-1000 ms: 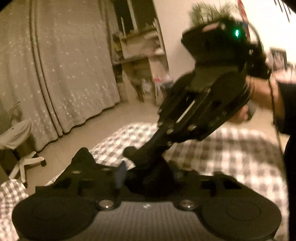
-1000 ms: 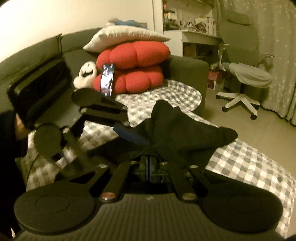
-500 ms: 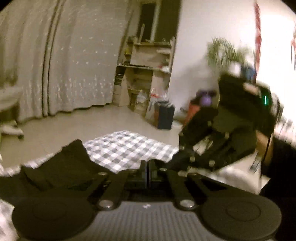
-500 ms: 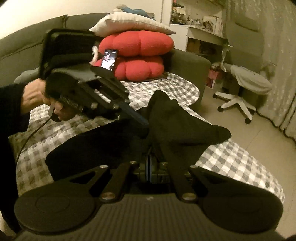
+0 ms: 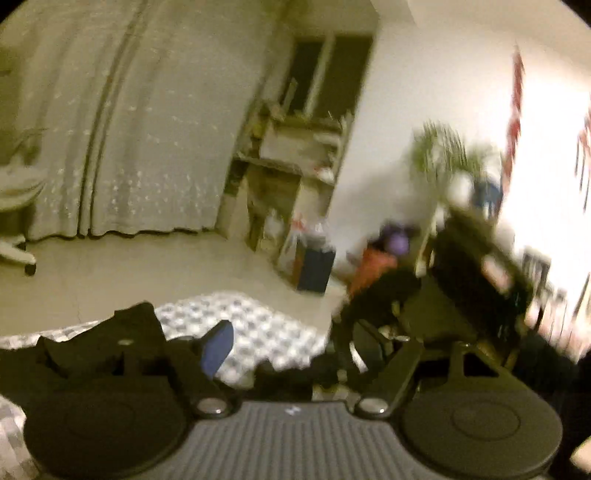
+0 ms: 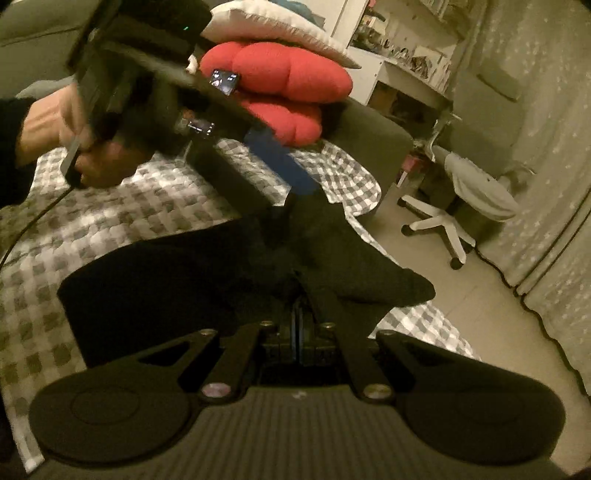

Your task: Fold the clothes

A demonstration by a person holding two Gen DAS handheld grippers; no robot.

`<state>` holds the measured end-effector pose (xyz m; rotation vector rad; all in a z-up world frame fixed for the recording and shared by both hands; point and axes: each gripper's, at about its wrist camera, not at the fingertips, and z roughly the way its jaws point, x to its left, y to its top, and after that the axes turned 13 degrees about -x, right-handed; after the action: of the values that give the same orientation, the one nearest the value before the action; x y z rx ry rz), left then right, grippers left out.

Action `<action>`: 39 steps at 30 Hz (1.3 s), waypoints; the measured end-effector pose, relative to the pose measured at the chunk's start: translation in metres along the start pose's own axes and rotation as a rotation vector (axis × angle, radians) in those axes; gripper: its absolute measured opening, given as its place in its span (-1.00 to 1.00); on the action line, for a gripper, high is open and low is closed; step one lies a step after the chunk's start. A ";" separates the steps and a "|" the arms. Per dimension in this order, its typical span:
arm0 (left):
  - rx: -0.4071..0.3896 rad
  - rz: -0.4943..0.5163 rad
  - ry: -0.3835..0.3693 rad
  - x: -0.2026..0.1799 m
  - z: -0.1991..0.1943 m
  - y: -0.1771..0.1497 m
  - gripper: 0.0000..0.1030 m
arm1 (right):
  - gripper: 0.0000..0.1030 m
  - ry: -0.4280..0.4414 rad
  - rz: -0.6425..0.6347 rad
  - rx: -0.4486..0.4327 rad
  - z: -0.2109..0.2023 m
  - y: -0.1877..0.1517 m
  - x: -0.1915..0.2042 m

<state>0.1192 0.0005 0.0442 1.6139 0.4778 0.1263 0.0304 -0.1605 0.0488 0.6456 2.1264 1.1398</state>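
A black garment (image 6: 207, 273) lies spread on the checked bedspread (image 6: 122, 199). My right gripper (image 6: 297, 323) is shut on its near edge, the fabric bunched around the closed fingers. My left gripper (image 6: 291, 199), held in a person's hand (image 6: 51, 125), hovers above the garment's far part, its blue pad (image 6: 280, 162) in sight. In the left wrist view my left gripper (image 5: 293, 339) has its jaws opening, with only bedspread and a dark fold below the gap and nothing pressed. The garment (image 5: 110, 343) lies at the lower left there. The right gripper shows as a dark blur (image 5: 472, 266).
Red cushions (image 6: 284, 74) under a white pillow (image 6: 280, 29) rest against a dark sofa end (image 6: 369, 136). A white swivel chair (image 6: 476, 192) stands on the bare floor to the right. Curtains (image 5: 110, 129) and a cluttered shelf unit (image 5: 291, 166) line the far wall.
My left gripper was shut half a second ago and now stands apart, off the black fabric. It has rolled and swung across above the garment. My right gripper stays shut on the garment.
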 end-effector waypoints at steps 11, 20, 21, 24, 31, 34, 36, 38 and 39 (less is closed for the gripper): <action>0.128 0.025 0.016 0.007 0.022 -0.014 -0.73 | -0.97 0.022 -0.020 0.020 0.004 -0.004 0.002; 0.090 -0.223 0.225 0.030 0.016 -0.008 -0.97 | -0.97 -0.013 -0.037 -0.006 -0.002 -0.001 0.008; 0.076 -0.268 0.252 0.033 0.014 -0.007 -0.97 | -0.97 -0.014 -0.041 -0.012 -0.002 0.000 0.009; 0.013 -0.409 0.246 0.041 0.006 -0.005 -0.97 | -0.97 -0.016 -0.044 -0.033 -0.005 0.004 0.011; -0.085 -0.633 0.248 0.049 -0.007 0.000 -0.97 | -0.97 -0.033 0.011 -0.145 -0.030 0.014 0.001; -0.098 -0.641 0.271 0.050 -0.008 0.000 -0.97 | -0.97 -0.033 0.006 -0.113 -0.025 0.011 0.001; -0.110 -0.648 0.274 0.054 -0.009 -0.001 -0.97 | -0.97 -0.030 0.000 -0.083 -0.019 0.008 0.003; -0.114 -0.644 0.270 0.057 -0.009 -0.001 -0.94 | -0.97 -0.019 -0.011 -0.070 -0.013 0.007 0.007; -0.105 -0.627 0.256 0.056 -0.007 -0.001 -0.88 | -0.97 -0.015 -0.020 -0.067 -0.011 0.007 0.009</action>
<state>0.1674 0.0283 0.0327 1.2856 1.1332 -0.1154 0.0172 -0.1567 0.0569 0.5992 2.0684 1.1857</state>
